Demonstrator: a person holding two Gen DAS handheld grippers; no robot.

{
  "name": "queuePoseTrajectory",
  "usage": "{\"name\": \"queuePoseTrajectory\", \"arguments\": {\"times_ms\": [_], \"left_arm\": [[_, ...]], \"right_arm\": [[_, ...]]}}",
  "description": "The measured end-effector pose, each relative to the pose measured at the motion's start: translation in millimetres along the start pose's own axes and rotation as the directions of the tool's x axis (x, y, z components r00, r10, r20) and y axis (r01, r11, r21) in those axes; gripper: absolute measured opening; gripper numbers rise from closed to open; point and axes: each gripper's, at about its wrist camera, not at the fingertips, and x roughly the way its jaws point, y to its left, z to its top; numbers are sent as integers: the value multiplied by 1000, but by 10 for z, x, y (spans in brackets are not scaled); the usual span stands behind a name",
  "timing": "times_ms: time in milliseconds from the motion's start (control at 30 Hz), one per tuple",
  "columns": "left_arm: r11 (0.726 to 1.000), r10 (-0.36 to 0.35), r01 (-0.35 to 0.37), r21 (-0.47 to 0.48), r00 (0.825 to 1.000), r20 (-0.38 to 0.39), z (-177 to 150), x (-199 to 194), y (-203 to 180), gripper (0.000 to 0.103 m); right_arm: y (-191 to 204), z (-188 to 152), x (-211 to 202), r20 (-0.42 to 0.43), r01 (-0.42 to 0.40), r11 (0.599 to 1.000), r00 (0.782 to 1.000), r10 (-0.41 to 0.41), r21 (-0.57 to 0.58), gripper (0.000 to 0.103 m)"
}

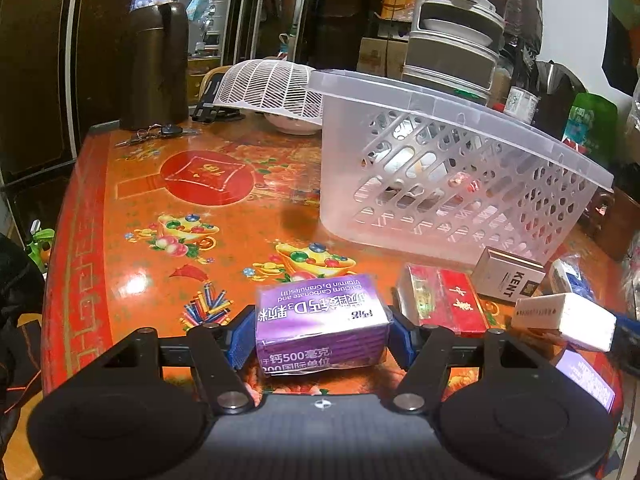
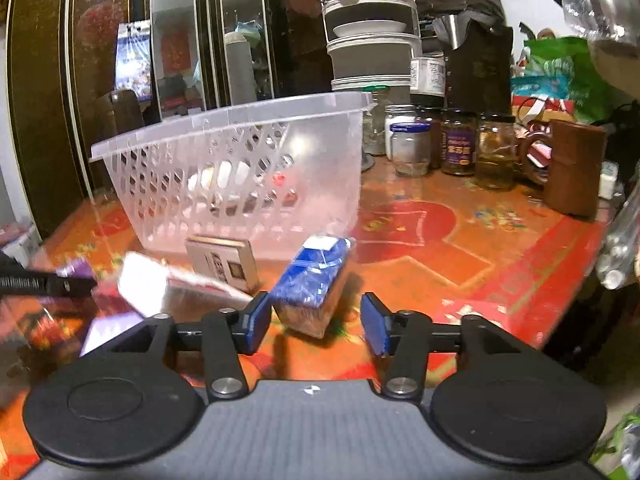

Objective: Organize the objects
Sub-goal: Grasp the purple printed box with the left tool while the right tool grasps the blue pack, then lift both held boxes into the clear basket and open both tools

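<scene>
My left gripper (image 1: 320, 336) is shut on a purple calcium box (image 1: 320, 320), its blue pads pressed on both sides, just above the red patterned table (image 1: 168, 208). A clear plastic basket (image 1: 448, 172) stands ahead to the right and holds a few items. A red cigarette pack (image 1: 444, 300), a KENT pack (image 1: 508, 276) and a white box (image 1: 568, 320) lie to the right. My right gripper (image 2: 316, 320) is open, with a blue-wrapped pack (image 2: 316, 276) lying on the table between and just ahead of its fingers. The basket (image 2: 240, 168) is behind it.
A brown thermos (image 1: 156, 68), keys (image 1: 156, 134) and a white mesh cover (image 1: 272, 88) stand at the table's back. Several glass jars (image 2: 452, 144) and a brown leather case (image 2: 572, 168) line the far right. Stacked grey trays (image 1: 452, 28) rise behind the basket.
</scene>
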Motion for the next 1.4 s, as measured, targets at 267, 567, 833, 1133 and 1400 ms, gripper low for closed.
{"name": "queuePoseTrajectory", "arguments": {"times_ms": [267,567,833,1133,1400], "left_arm": [[1000,-4,4,-6,1000,1,3,-1,3,69],[1000,-16,16,-14,1000,3,0,-8,19,70],[1000,-16,17,-20,1000,6,-1,-15,29,69],[999,-45,44,5,995,94,-23,-157,-37,68],[996,-79,74,40,988,133,16,-426,-148,68]], "right_arm": [[27,160,212,-31,21,999,999,-21,28,72],[28,223,454,-121,52,999,991,-50,10,68],[7,152,206,-62,46,999,997,-47,-26,45],[-100,101,-346,32,-62,998,997,63,-28,45],[-177,227,-560,73,-178,984,981,180,-25,45]]}}
